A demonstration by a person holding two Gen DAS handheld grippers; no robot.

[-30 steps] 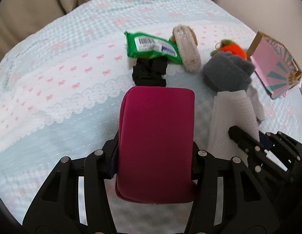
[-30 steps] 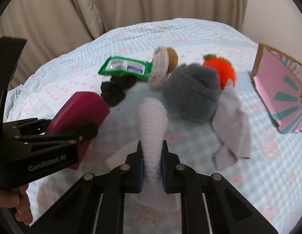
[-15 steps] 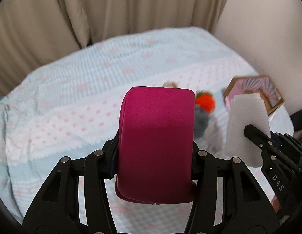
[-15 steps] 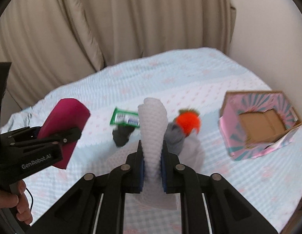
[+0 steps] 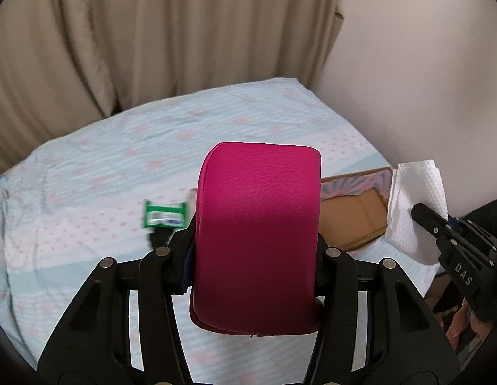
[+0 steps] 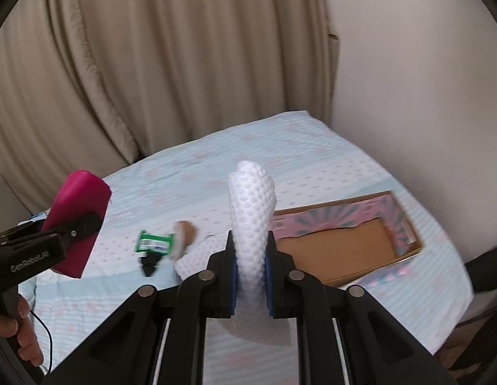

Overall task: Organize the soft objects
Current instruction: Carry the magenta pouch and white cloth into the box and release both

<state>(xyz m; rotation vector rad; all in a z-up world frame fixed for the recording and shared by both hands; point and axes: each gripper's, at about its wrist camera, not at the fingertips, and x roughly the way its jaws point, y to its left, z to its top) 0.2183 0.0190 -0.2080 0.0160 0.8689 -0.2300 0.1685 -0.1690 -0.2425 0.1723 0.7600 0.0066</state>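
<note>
My left gripper [image 5: 256, 240] is shut on a magenta soft pouch [image 5: 258, 224], held high above the bed; the pouch also shows in the right wrist view [image 6: 78, 221]. My right gripper [image 6: 251, 256] is shut on a white dimpled cloth [image 6: 251, 211], also lifted; the cloth shows at the right of the left wrist view [image 5: 415, 211]. An open pink cardboard box [image 6: 344, 240] lies on the bed below and to the right. A green packet [image 6: 154, 242], a black soft item [image 6: 149, 261] and a brown-and-cream soft item [image 6: 184, 234] lie on the bed.
The bed [image 6: 280, 160] has a light blue and white cover with pink bows. Beige curtains [image 6: 152, 64] hang behind it and a pale wall [image 6: 425, 80] stands on the right. The box also shows in the left wrist view [image 5: 351, 221].
Both grippers have risen well above the bed with the pouch and the cloth still held. The objects on the bed look smaller and farther, and the box's open inside has come into view.
</note>
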